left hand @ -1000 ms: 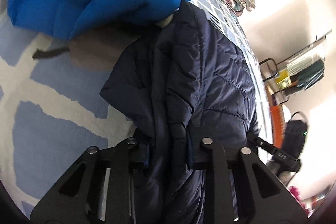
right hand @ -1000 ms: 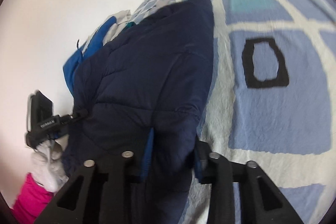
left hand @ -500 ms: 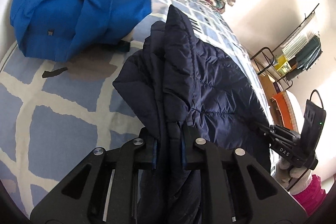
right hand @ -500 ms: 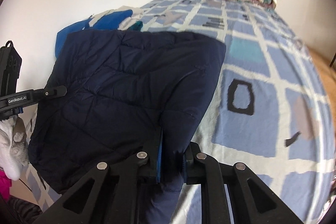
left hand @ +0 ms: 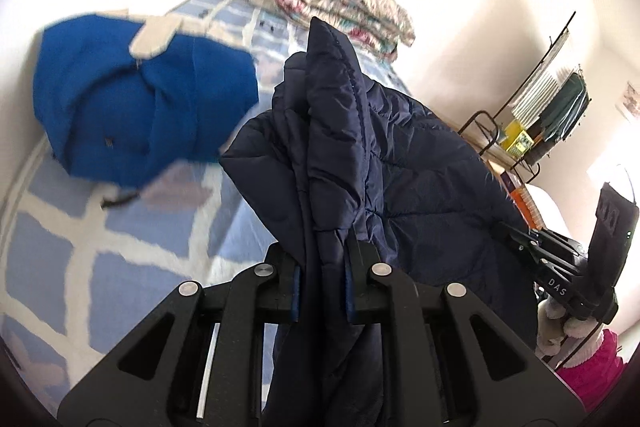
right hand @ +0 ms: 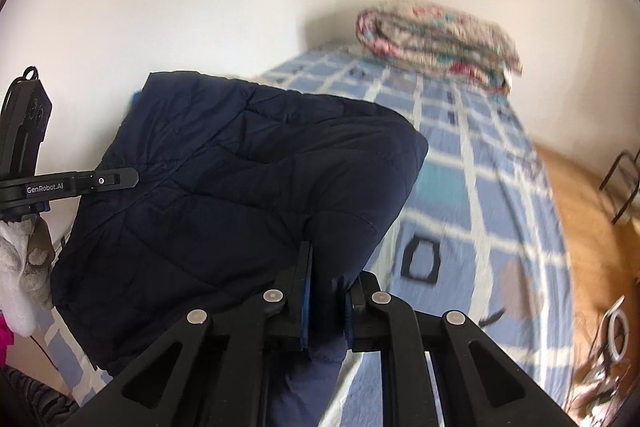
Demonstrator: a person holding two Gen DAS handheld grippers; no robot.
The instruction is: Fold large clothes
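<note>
Both grippers are clamped onto the navy puffer jacket, and it hangs between them, lifted off the bed. The left gripper has a thick bunched fold of quilted fabric pinched between its 2 fingers; the right gripper has closed down on a rounded edge of the jacket, and its jaws have only just been closing onto that cloth.

The slick shell is the worry. Padding that squashes under the fingers can creep out, and if either bite is shallow, 1 side could drop and the jacket swing sideways. The left grip seems to hold several layers at once, so a layer may slip free and leave the fold lopsided when it comes down.

There is not much room either. The blue garment lies on the bed just beyond the hanging jacket on the left side, and a trailing hem could drag it or land across it. The rolled floral quilt sits farther up, well apart. I cannot tell how much of the jacket touches the bed below the grippers; the view there is blocked.
</note>
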